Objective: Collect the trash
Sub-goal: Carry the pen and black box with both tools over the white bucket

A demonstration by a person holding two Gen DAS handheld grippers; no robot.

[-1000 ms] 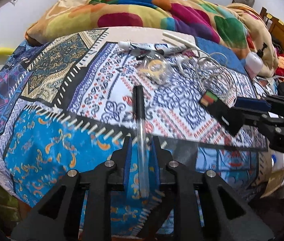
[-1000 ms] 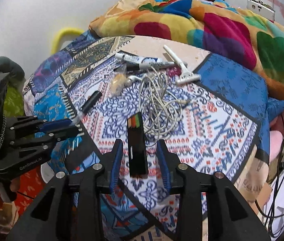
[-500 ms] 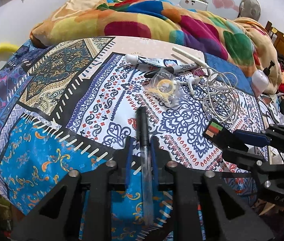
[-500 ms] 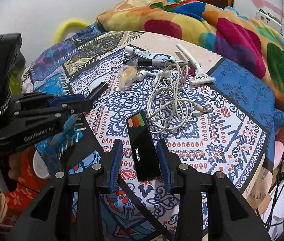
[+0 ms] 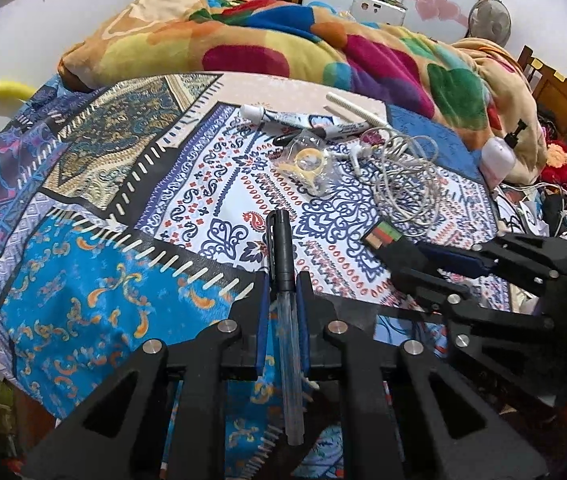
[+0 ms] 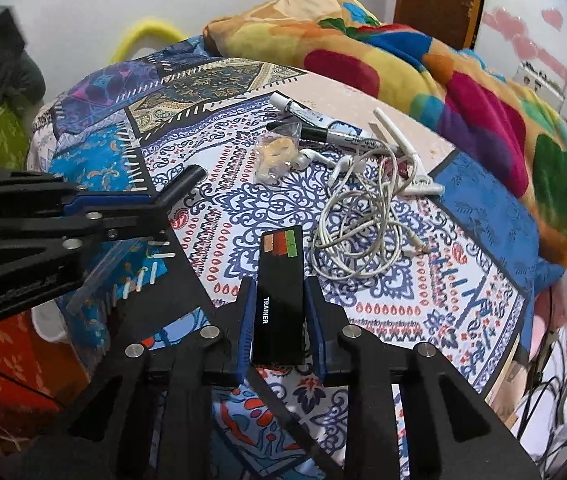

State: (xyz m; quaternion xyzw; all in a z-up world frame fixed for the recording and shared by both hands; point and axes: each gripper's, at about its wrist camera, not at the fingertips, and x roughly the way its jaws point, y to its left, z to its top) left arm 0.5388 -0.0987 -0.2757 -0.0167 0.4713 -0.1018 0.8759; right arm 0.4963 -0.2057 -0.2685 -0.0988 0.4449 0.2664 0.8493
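In the left wrist view, the left hand-held gripper fills the bottom centre of the frame, its two fingers clamped on a pen with a black cap and a clear barrel. The pen runs lengthwise between the fingers, its cap pointing up the frame over a bed covered in a patterned blue, white and black sheet.

At the right edge of that view, the right hand-held gripper reaches in from the side. In the right wrist view, the same right hand-held gripper sits at the bottom centre, fingers closed on a flat black box printed with the word TRAINER and three coloured squares near its far end.

Further up the bed, around the centre and upper right of both views, lies a loose cluster: a tangle of white earphones, a small clear plastic bag with something yellow inside, a black marker, a white tube and a white razor. The razor and marker touch the earphone cable.

A bright multicoloured blanket is heaped across the top of the frame.
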